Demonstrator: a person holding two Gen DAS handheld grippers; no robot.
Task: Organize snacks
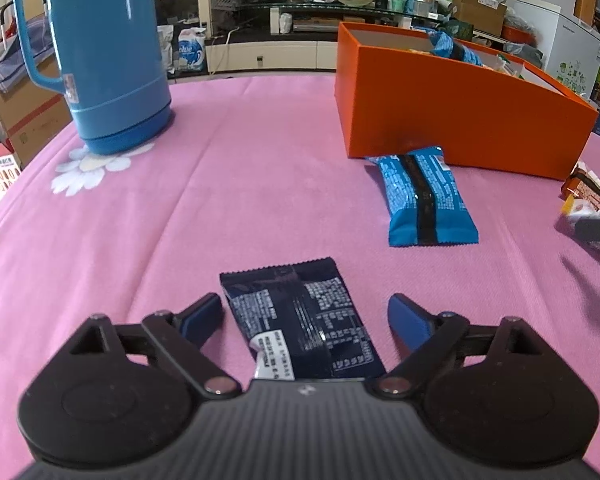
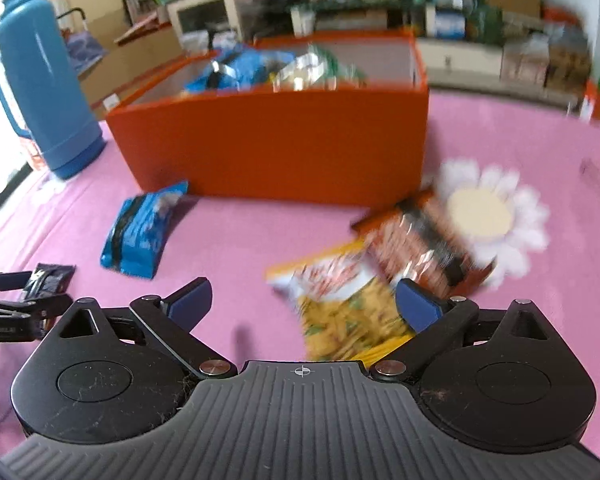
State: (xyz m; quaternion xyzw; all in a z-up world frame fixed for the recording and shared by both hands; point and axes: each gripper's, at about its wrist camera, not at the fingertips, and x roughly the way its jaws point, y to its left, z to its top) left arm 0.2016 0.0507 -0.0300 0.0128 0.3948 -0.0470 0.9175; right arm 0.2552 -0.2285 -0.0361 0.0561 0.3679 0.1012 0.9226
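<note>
Snack sort partway: orange box (image 2: 268, 148) holds several packs, four remain on the table.
Left gripper (image 1: 305, 312) spread around dark packet (image 1: 300, 320); right gripper (image 2: 303, 300) spread over yellow bag (image 2: 348, 312), nothing gripped.

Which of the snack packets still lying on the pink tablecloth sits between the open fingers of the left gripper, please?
The dark navy packet, printed side up, between the left gripper fingers. The blue packet lies farther off beside the orange box.
</note>
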